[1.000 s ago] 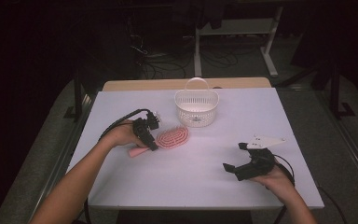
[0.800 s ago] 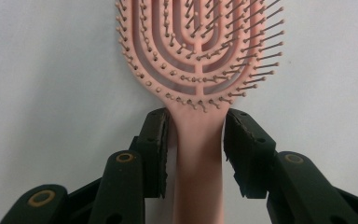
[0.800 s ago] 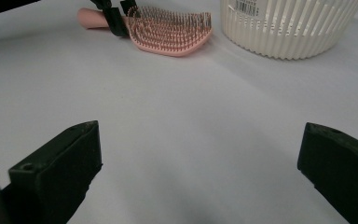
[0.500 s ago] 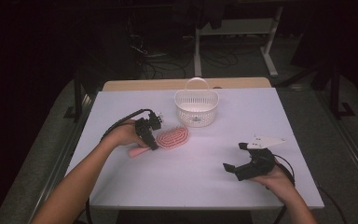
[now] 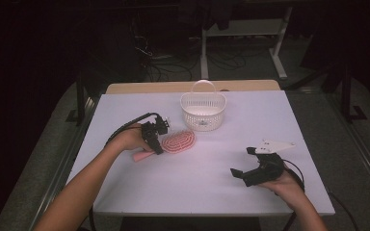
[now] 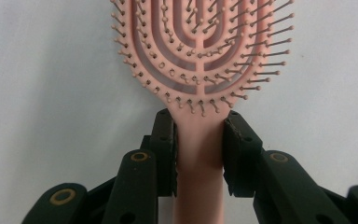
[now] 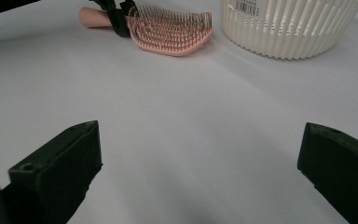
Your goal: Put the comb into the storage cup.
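Brush pinched at the neck, basket waiting beside it

The brush (image 6: 200, 56) lies bristles-up on the tabletop (image 5: 212, 192); the left claw (image 6: 199, 140), jaws just closed, pinches its handle where it is narrowest. The right claw (image 7: 198, 163) is held spread and idle, well apart. The basket (image 5: 203, 111) stands near.

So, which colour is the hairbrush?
The hairbrush is pink, bristles too; the left gripper view shows it best.

A pink vented hairbrush (image 5: 178, 142) lies bristles-up on the white table (image 5: 183, 192).
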Motion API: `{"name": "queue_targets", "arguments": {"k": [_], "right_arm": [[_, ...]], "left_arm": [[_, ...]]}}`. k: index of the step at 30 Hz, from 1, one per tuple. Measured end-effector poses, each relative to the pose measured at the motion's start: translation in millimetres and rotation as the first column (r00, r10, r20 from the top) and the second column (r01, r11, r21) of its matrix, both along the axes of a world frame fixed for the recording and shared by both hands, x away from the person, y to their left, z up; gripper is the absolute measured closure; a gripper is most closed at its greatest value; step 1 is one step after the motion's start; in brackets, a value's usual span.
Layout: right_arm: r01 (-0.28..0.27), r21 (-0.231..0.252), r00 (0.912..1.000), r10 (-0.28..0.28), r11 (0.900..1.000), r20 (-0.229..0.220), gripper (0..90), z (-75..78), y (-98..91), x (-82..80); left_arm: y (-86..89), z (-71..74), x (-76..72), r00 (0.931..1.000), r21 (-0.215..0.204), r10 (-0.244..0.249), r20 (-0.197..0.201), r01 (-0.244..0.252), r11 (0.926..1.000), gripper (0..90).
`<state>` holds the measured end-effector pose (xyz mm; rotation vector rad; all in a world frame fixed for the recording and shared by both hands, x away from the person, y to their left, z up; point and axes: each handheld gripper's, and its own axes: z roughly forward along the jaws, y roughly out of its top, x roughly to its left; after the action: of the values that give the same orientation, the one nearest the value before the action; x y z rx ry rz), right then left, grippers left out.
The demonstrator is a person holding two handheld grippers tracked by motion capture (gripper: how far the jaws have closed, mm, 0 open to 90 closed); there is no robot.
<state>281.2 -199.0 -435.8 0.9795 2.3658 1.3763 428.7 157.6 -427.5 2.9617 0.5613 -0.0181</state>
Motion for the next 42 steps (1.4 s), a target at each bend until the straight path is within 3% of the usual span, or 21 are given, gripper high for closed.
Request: {"name": "queue_targets", "arguments": {"k": [31, 42], "right_arm": [[0.002, 0.001, 1.0000, -0.002, 1.0000, -0.002, 0.0, -0.3, -0.5, 0.1], [0.002, 0.000, 1.0000, -0.002, 1.0000, -0.002, 0.0, -0.4, -0.5, 0.3]], "left_arm": [[5.2, 2.9, -1.2, 1.0000, 0.020, 0.009, 0.004, -0.009, 0.9998, 70.4], [16.5, 15.0, -1.0, 0.9996, -0.027, 0.026, 0.010, -0.026, 0.9993, 70.5]]}}
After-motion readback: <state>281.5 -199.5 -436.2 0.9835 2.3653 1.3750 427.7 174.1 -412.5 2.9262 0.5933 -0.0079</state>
